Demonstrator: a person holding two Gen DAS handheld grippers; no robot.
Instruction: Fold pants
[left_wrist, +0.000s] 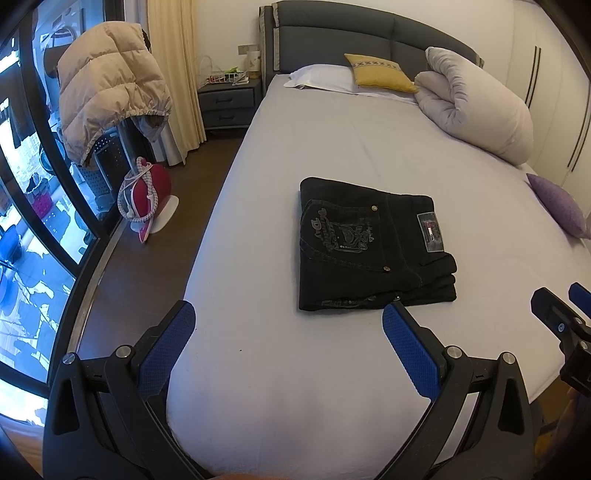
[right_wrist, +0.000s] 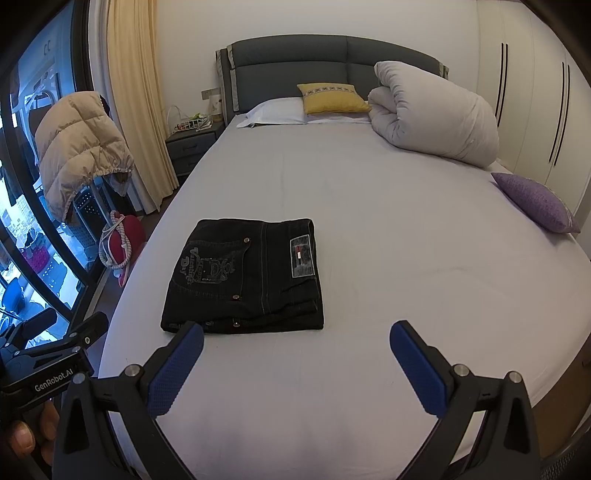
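Black denim pants (left_wrist: 373, 247) lie folded into a compact rectangle on the pale sheet of the bed (left_wrist: 295, 369), back pocket and waist label facing up. They also show in the right wrist view (right_wrist: 245, 275). My left gripper (left_wrist: 288, 317) is open and empty, held above the bed just in front of the pants' near edge. My right gripper (right_wrist: 297, 336) is open and empty, also just short of the pants' near edge. The right gripper's body shows at the right edge of the left wrist view (left_wrist: 565, 317).
A rolled white duvet (right_wrist: 436, 118), a yellow cushion (right_wrist: 330, 98) and a white pillow (right_wrist: 277, 110) lie at the headboard. A purple cushion (right_wrist: 535, 201) lies at the bed's right edge. Left of the bed are a nightstand (right_wrist: 192, 146), curtain, beige puffer jacket (right_wrist: 77, 147) and red bag (right_wrist: 123, 236).
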